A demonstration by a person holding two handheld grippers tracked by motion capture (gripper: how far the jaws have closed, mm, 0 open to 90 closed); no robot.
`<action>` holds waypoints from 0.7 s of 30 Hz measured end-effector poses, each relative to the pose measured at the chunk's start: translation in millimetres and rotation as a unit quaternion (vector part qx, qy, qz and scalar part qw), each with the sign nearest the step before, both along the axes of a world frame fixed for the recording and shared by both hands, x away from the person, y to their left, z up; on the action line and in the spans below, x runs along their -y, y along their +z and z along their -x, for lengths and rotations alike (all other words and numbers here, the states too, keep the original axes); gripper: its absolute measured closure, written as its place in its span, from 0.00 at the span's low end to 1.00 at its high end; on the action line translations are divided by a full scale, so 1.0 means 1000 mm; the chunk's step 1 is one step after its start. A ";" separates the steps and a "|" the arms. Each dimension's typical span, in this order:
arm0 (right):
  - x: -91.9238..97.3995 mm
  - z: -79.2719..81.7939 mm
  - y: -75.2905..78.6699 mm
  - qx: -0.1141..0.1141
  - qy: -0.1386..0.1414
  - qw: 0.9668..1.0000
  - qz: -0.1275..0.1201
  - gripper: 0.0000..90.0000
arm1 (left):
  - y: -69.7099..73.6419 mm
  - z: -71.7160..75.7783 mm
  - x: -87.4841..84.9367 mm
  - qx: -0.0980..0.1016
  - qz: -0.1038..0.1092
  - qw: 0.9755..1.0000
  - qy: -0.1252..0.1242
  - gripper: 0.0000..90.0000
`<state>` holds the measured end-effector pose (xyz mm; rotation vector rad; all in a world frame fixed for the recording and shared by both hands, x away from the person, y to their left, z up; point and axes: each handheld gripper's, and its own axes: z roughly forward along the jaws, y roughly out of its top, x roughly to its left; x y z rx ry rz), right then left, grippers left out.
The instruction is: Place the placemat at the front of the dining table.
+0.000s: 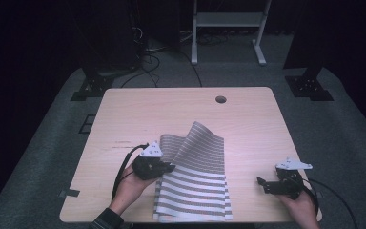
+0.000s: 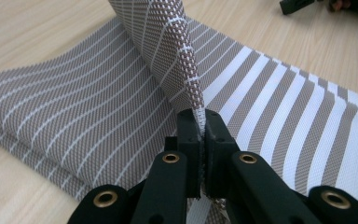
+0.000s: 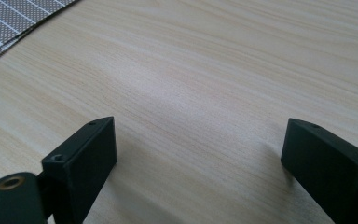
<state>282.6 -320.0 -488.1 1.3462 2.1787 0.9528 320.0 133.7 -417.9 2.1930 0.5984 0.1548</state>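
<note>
While your left gripper (image 2: 203,126) is clenched on the edge of the striped cloth (image 1: 195,176), with the hem pinched flat between its pads, the folding is only partly done. From the high view the cloth lies at about 6 o'clock on the table (image 1: 124,109), near your edge, with its far part raised and curling from 12 toward 1 o'clock. That raised flap is what you hold (the left gripper view shows it rising straight out of the jaws). The layer beneath lies flat and looks already doubled along one side, so I judge at least one fold is finished. What remains, it seems, is to carry this flap across and lay it down square. Your right gripper (image 1: 263,183) rests at 4 o'clock, well apart from the cloth, jaws spread wide over bare wood with nothing between them.
</note>
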 end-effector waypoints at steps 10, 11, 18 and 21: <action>0.000 0.000 0.000 0.000 0.000 1.000 0.000 0.10 | 0.005 -0.016 0.018 -0.003 0.016 1.000 -0.003 0.97; 0.000 0.000 0.000 0.000 0.000 1.000 0.000 0.10 | 0.006 -0.018 0.021 -0.002 0.017 1.000 -0.002 0.97; 0.000 0.000 0.000 0.000 0.000 1.000 0.000 0.10 | 0.011 -0.028 0.041 0.004 0.020 1.000 -0.005 0.98; 0.000 0.000 0.000 0.000 0.000 1.000 0.000 0.10 | 0.013 -0.033 0.046 0.003 0.022 1.000 -0.007 0.98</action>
